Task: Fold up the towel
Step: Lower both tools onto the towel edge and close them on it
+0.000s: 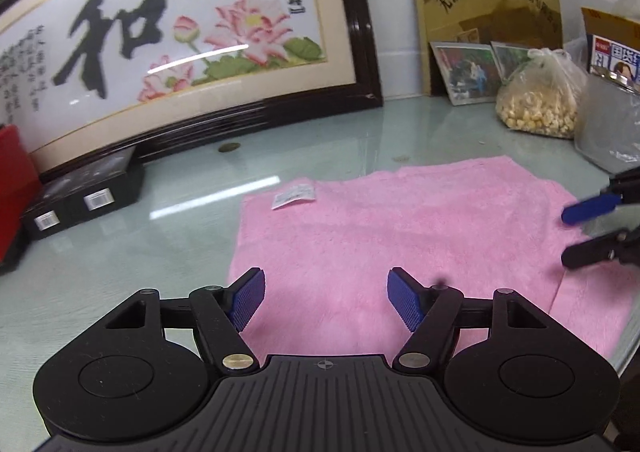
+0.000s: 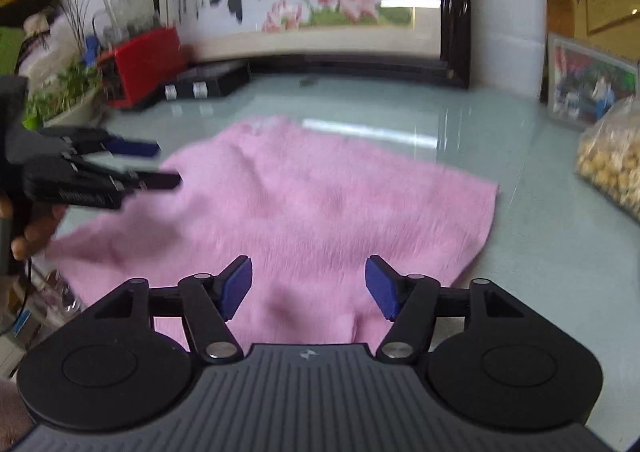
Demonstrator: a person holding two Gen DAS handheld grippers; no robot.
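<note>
A pink towel (image 1: pixel 400 236) lies flat on the glass table, with a white label (image 1: pixel 293 195) at its far left corner. It also shows in the right wrist view (image 2: pixel 320 203). My left gripper (image 1: pixel 325 298) is open and empty, just above the towel's near left part. My right gripper (image 2: pixel 308 286) is open and empty, above the towel's near edge. The right gripper also shows at the right edge of the left wrist view (image 1: pixel 592 232), over the towel's right side. The left gripper shows at the left of the right wrist view (image 2: pixel 160 165).
A large framed lotus picture (image 1: pixel 180 43) leans against the wall behind the glass table (image 1: pixel 320 139). A black box (image 1: pixel 80 195) and a red box (image 2: pixel 140 63) stand at the left. A bag of yellowish pieces (image 1: pixel 540 99), photos and a carton stand at the right.
</note>
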